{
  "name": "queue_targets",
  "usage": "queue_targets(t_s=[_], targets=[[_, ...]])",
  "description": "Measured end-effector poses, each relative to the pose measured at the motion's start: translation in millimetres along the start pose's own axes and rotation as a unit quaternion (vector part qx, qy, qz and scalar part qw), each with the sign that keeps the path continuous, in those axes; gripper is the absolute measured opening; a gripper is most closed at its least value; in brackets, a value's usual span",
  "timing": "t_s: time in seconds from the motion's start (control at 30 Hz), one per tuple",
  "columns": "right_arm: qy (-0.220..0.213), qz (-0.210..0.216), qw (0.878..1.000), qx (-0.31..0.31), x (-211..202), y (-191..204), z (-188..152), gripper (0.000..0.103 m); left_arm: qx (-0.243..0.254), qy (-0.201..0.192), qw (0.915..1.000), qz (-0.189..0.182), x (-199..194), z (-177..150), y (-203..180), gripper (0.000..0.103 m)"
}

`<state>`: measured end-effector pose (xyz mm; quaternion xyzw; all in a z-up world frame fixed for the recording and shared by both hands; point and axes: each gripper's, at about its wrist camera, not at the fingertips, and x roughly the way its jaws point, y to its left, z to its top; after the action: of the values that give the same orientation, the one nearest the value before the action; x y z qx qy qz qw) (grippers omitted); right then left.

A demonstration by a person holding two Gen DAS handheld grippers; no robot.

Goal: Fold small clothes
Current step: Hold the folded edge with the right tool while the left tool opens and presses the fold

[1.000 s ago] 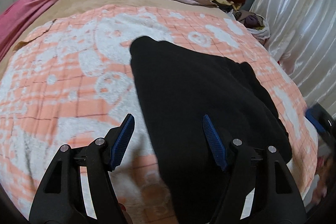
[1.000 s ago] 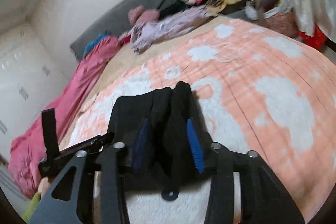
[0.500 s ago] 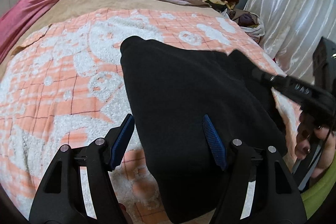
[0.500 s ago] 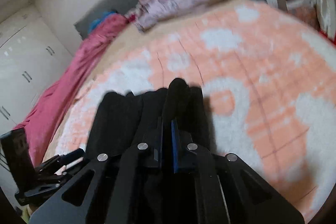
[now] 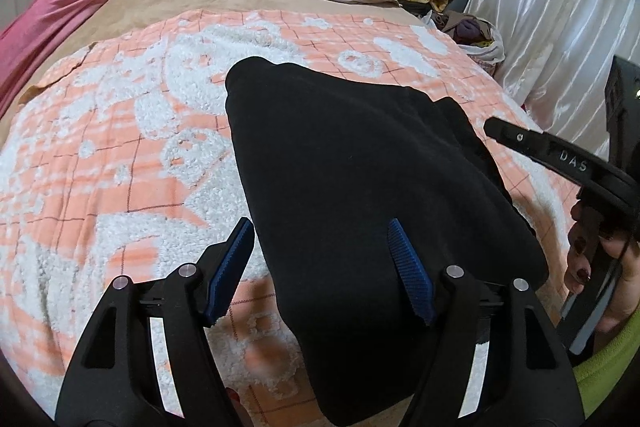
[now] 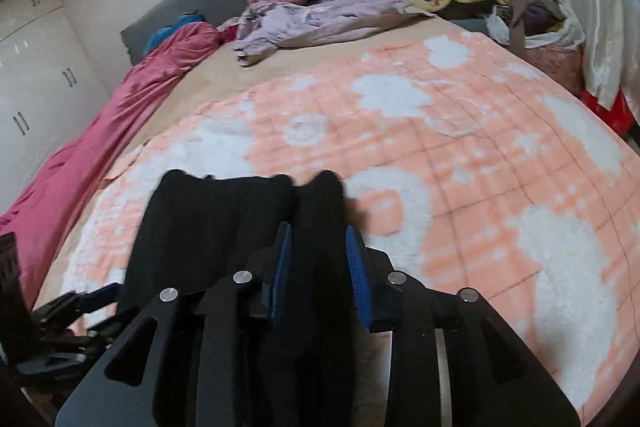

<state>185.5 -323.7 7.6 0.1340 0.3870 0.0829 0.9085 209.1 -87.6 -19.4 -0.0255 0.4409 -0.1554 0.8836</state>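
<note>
Blue ribbed pads mark both claws. The left gripper [image 5: 322, 269] hangs spread wide over the black garment [image 5: 360, 163], gripping nothing; the right gripper [image 6: 318, 267] is parted around a ridge of the same cloth on the peach blanket [image 6: 480, 155]. A good fold likely needs each claw pinching a matching edge — corners aligned. The right tool's arm reads "DAS".

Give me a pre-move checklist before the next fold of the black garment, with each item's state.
1. Black garment lies on the blanket: ok.
2. Left gripper open, its fingers astride the garment's near-left edge: ok.
3. Right gripper open, with a strip of cloth between its fingers: ok.
4. Cloth actually gripped by either one: not ok.
5. Garment smooth: not ok, a ridge stands up along its right side.
6. Grippers apart: ok.
</note>
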Motion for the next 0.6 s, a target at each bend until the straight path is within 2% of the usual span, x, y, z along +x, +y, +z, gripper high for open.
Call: queue_targets(t_s=[0.03,0.1,0.23,0.43,0.6], targets=[[-0.004,0.005,1.000,-0.007,-1.0,5.1,-0.3,0.028,0.000,0.000,1.0000,0.003,0.5,0.2,0.0,0.065],[0.022,0.027,0.999,-0.019,8.5,11.4,-0.7,0.028,0.000,0.000,1.0000,0.003,0.4,-0.2,0.4,0.066],[0.080,0.068,0.994,0.028,35.4,0.0,-7.8,0.029,0.004,-0.001,1.0000,0.004,0.1,-0.3,0.4,0.066],[0.083,0.108,0.989,0.050,32.5,-2.6,-10.0,0.031,0.007,-0.002,0.9999,0.008,1.0,0.2,1.0,0.068],[0.077,0.122,0.989,0.043,25.8,3.1,-9.5,0.030,0.006,-0.004,0.9999,0.009,0.5,-0.3,0.7,0.069]])
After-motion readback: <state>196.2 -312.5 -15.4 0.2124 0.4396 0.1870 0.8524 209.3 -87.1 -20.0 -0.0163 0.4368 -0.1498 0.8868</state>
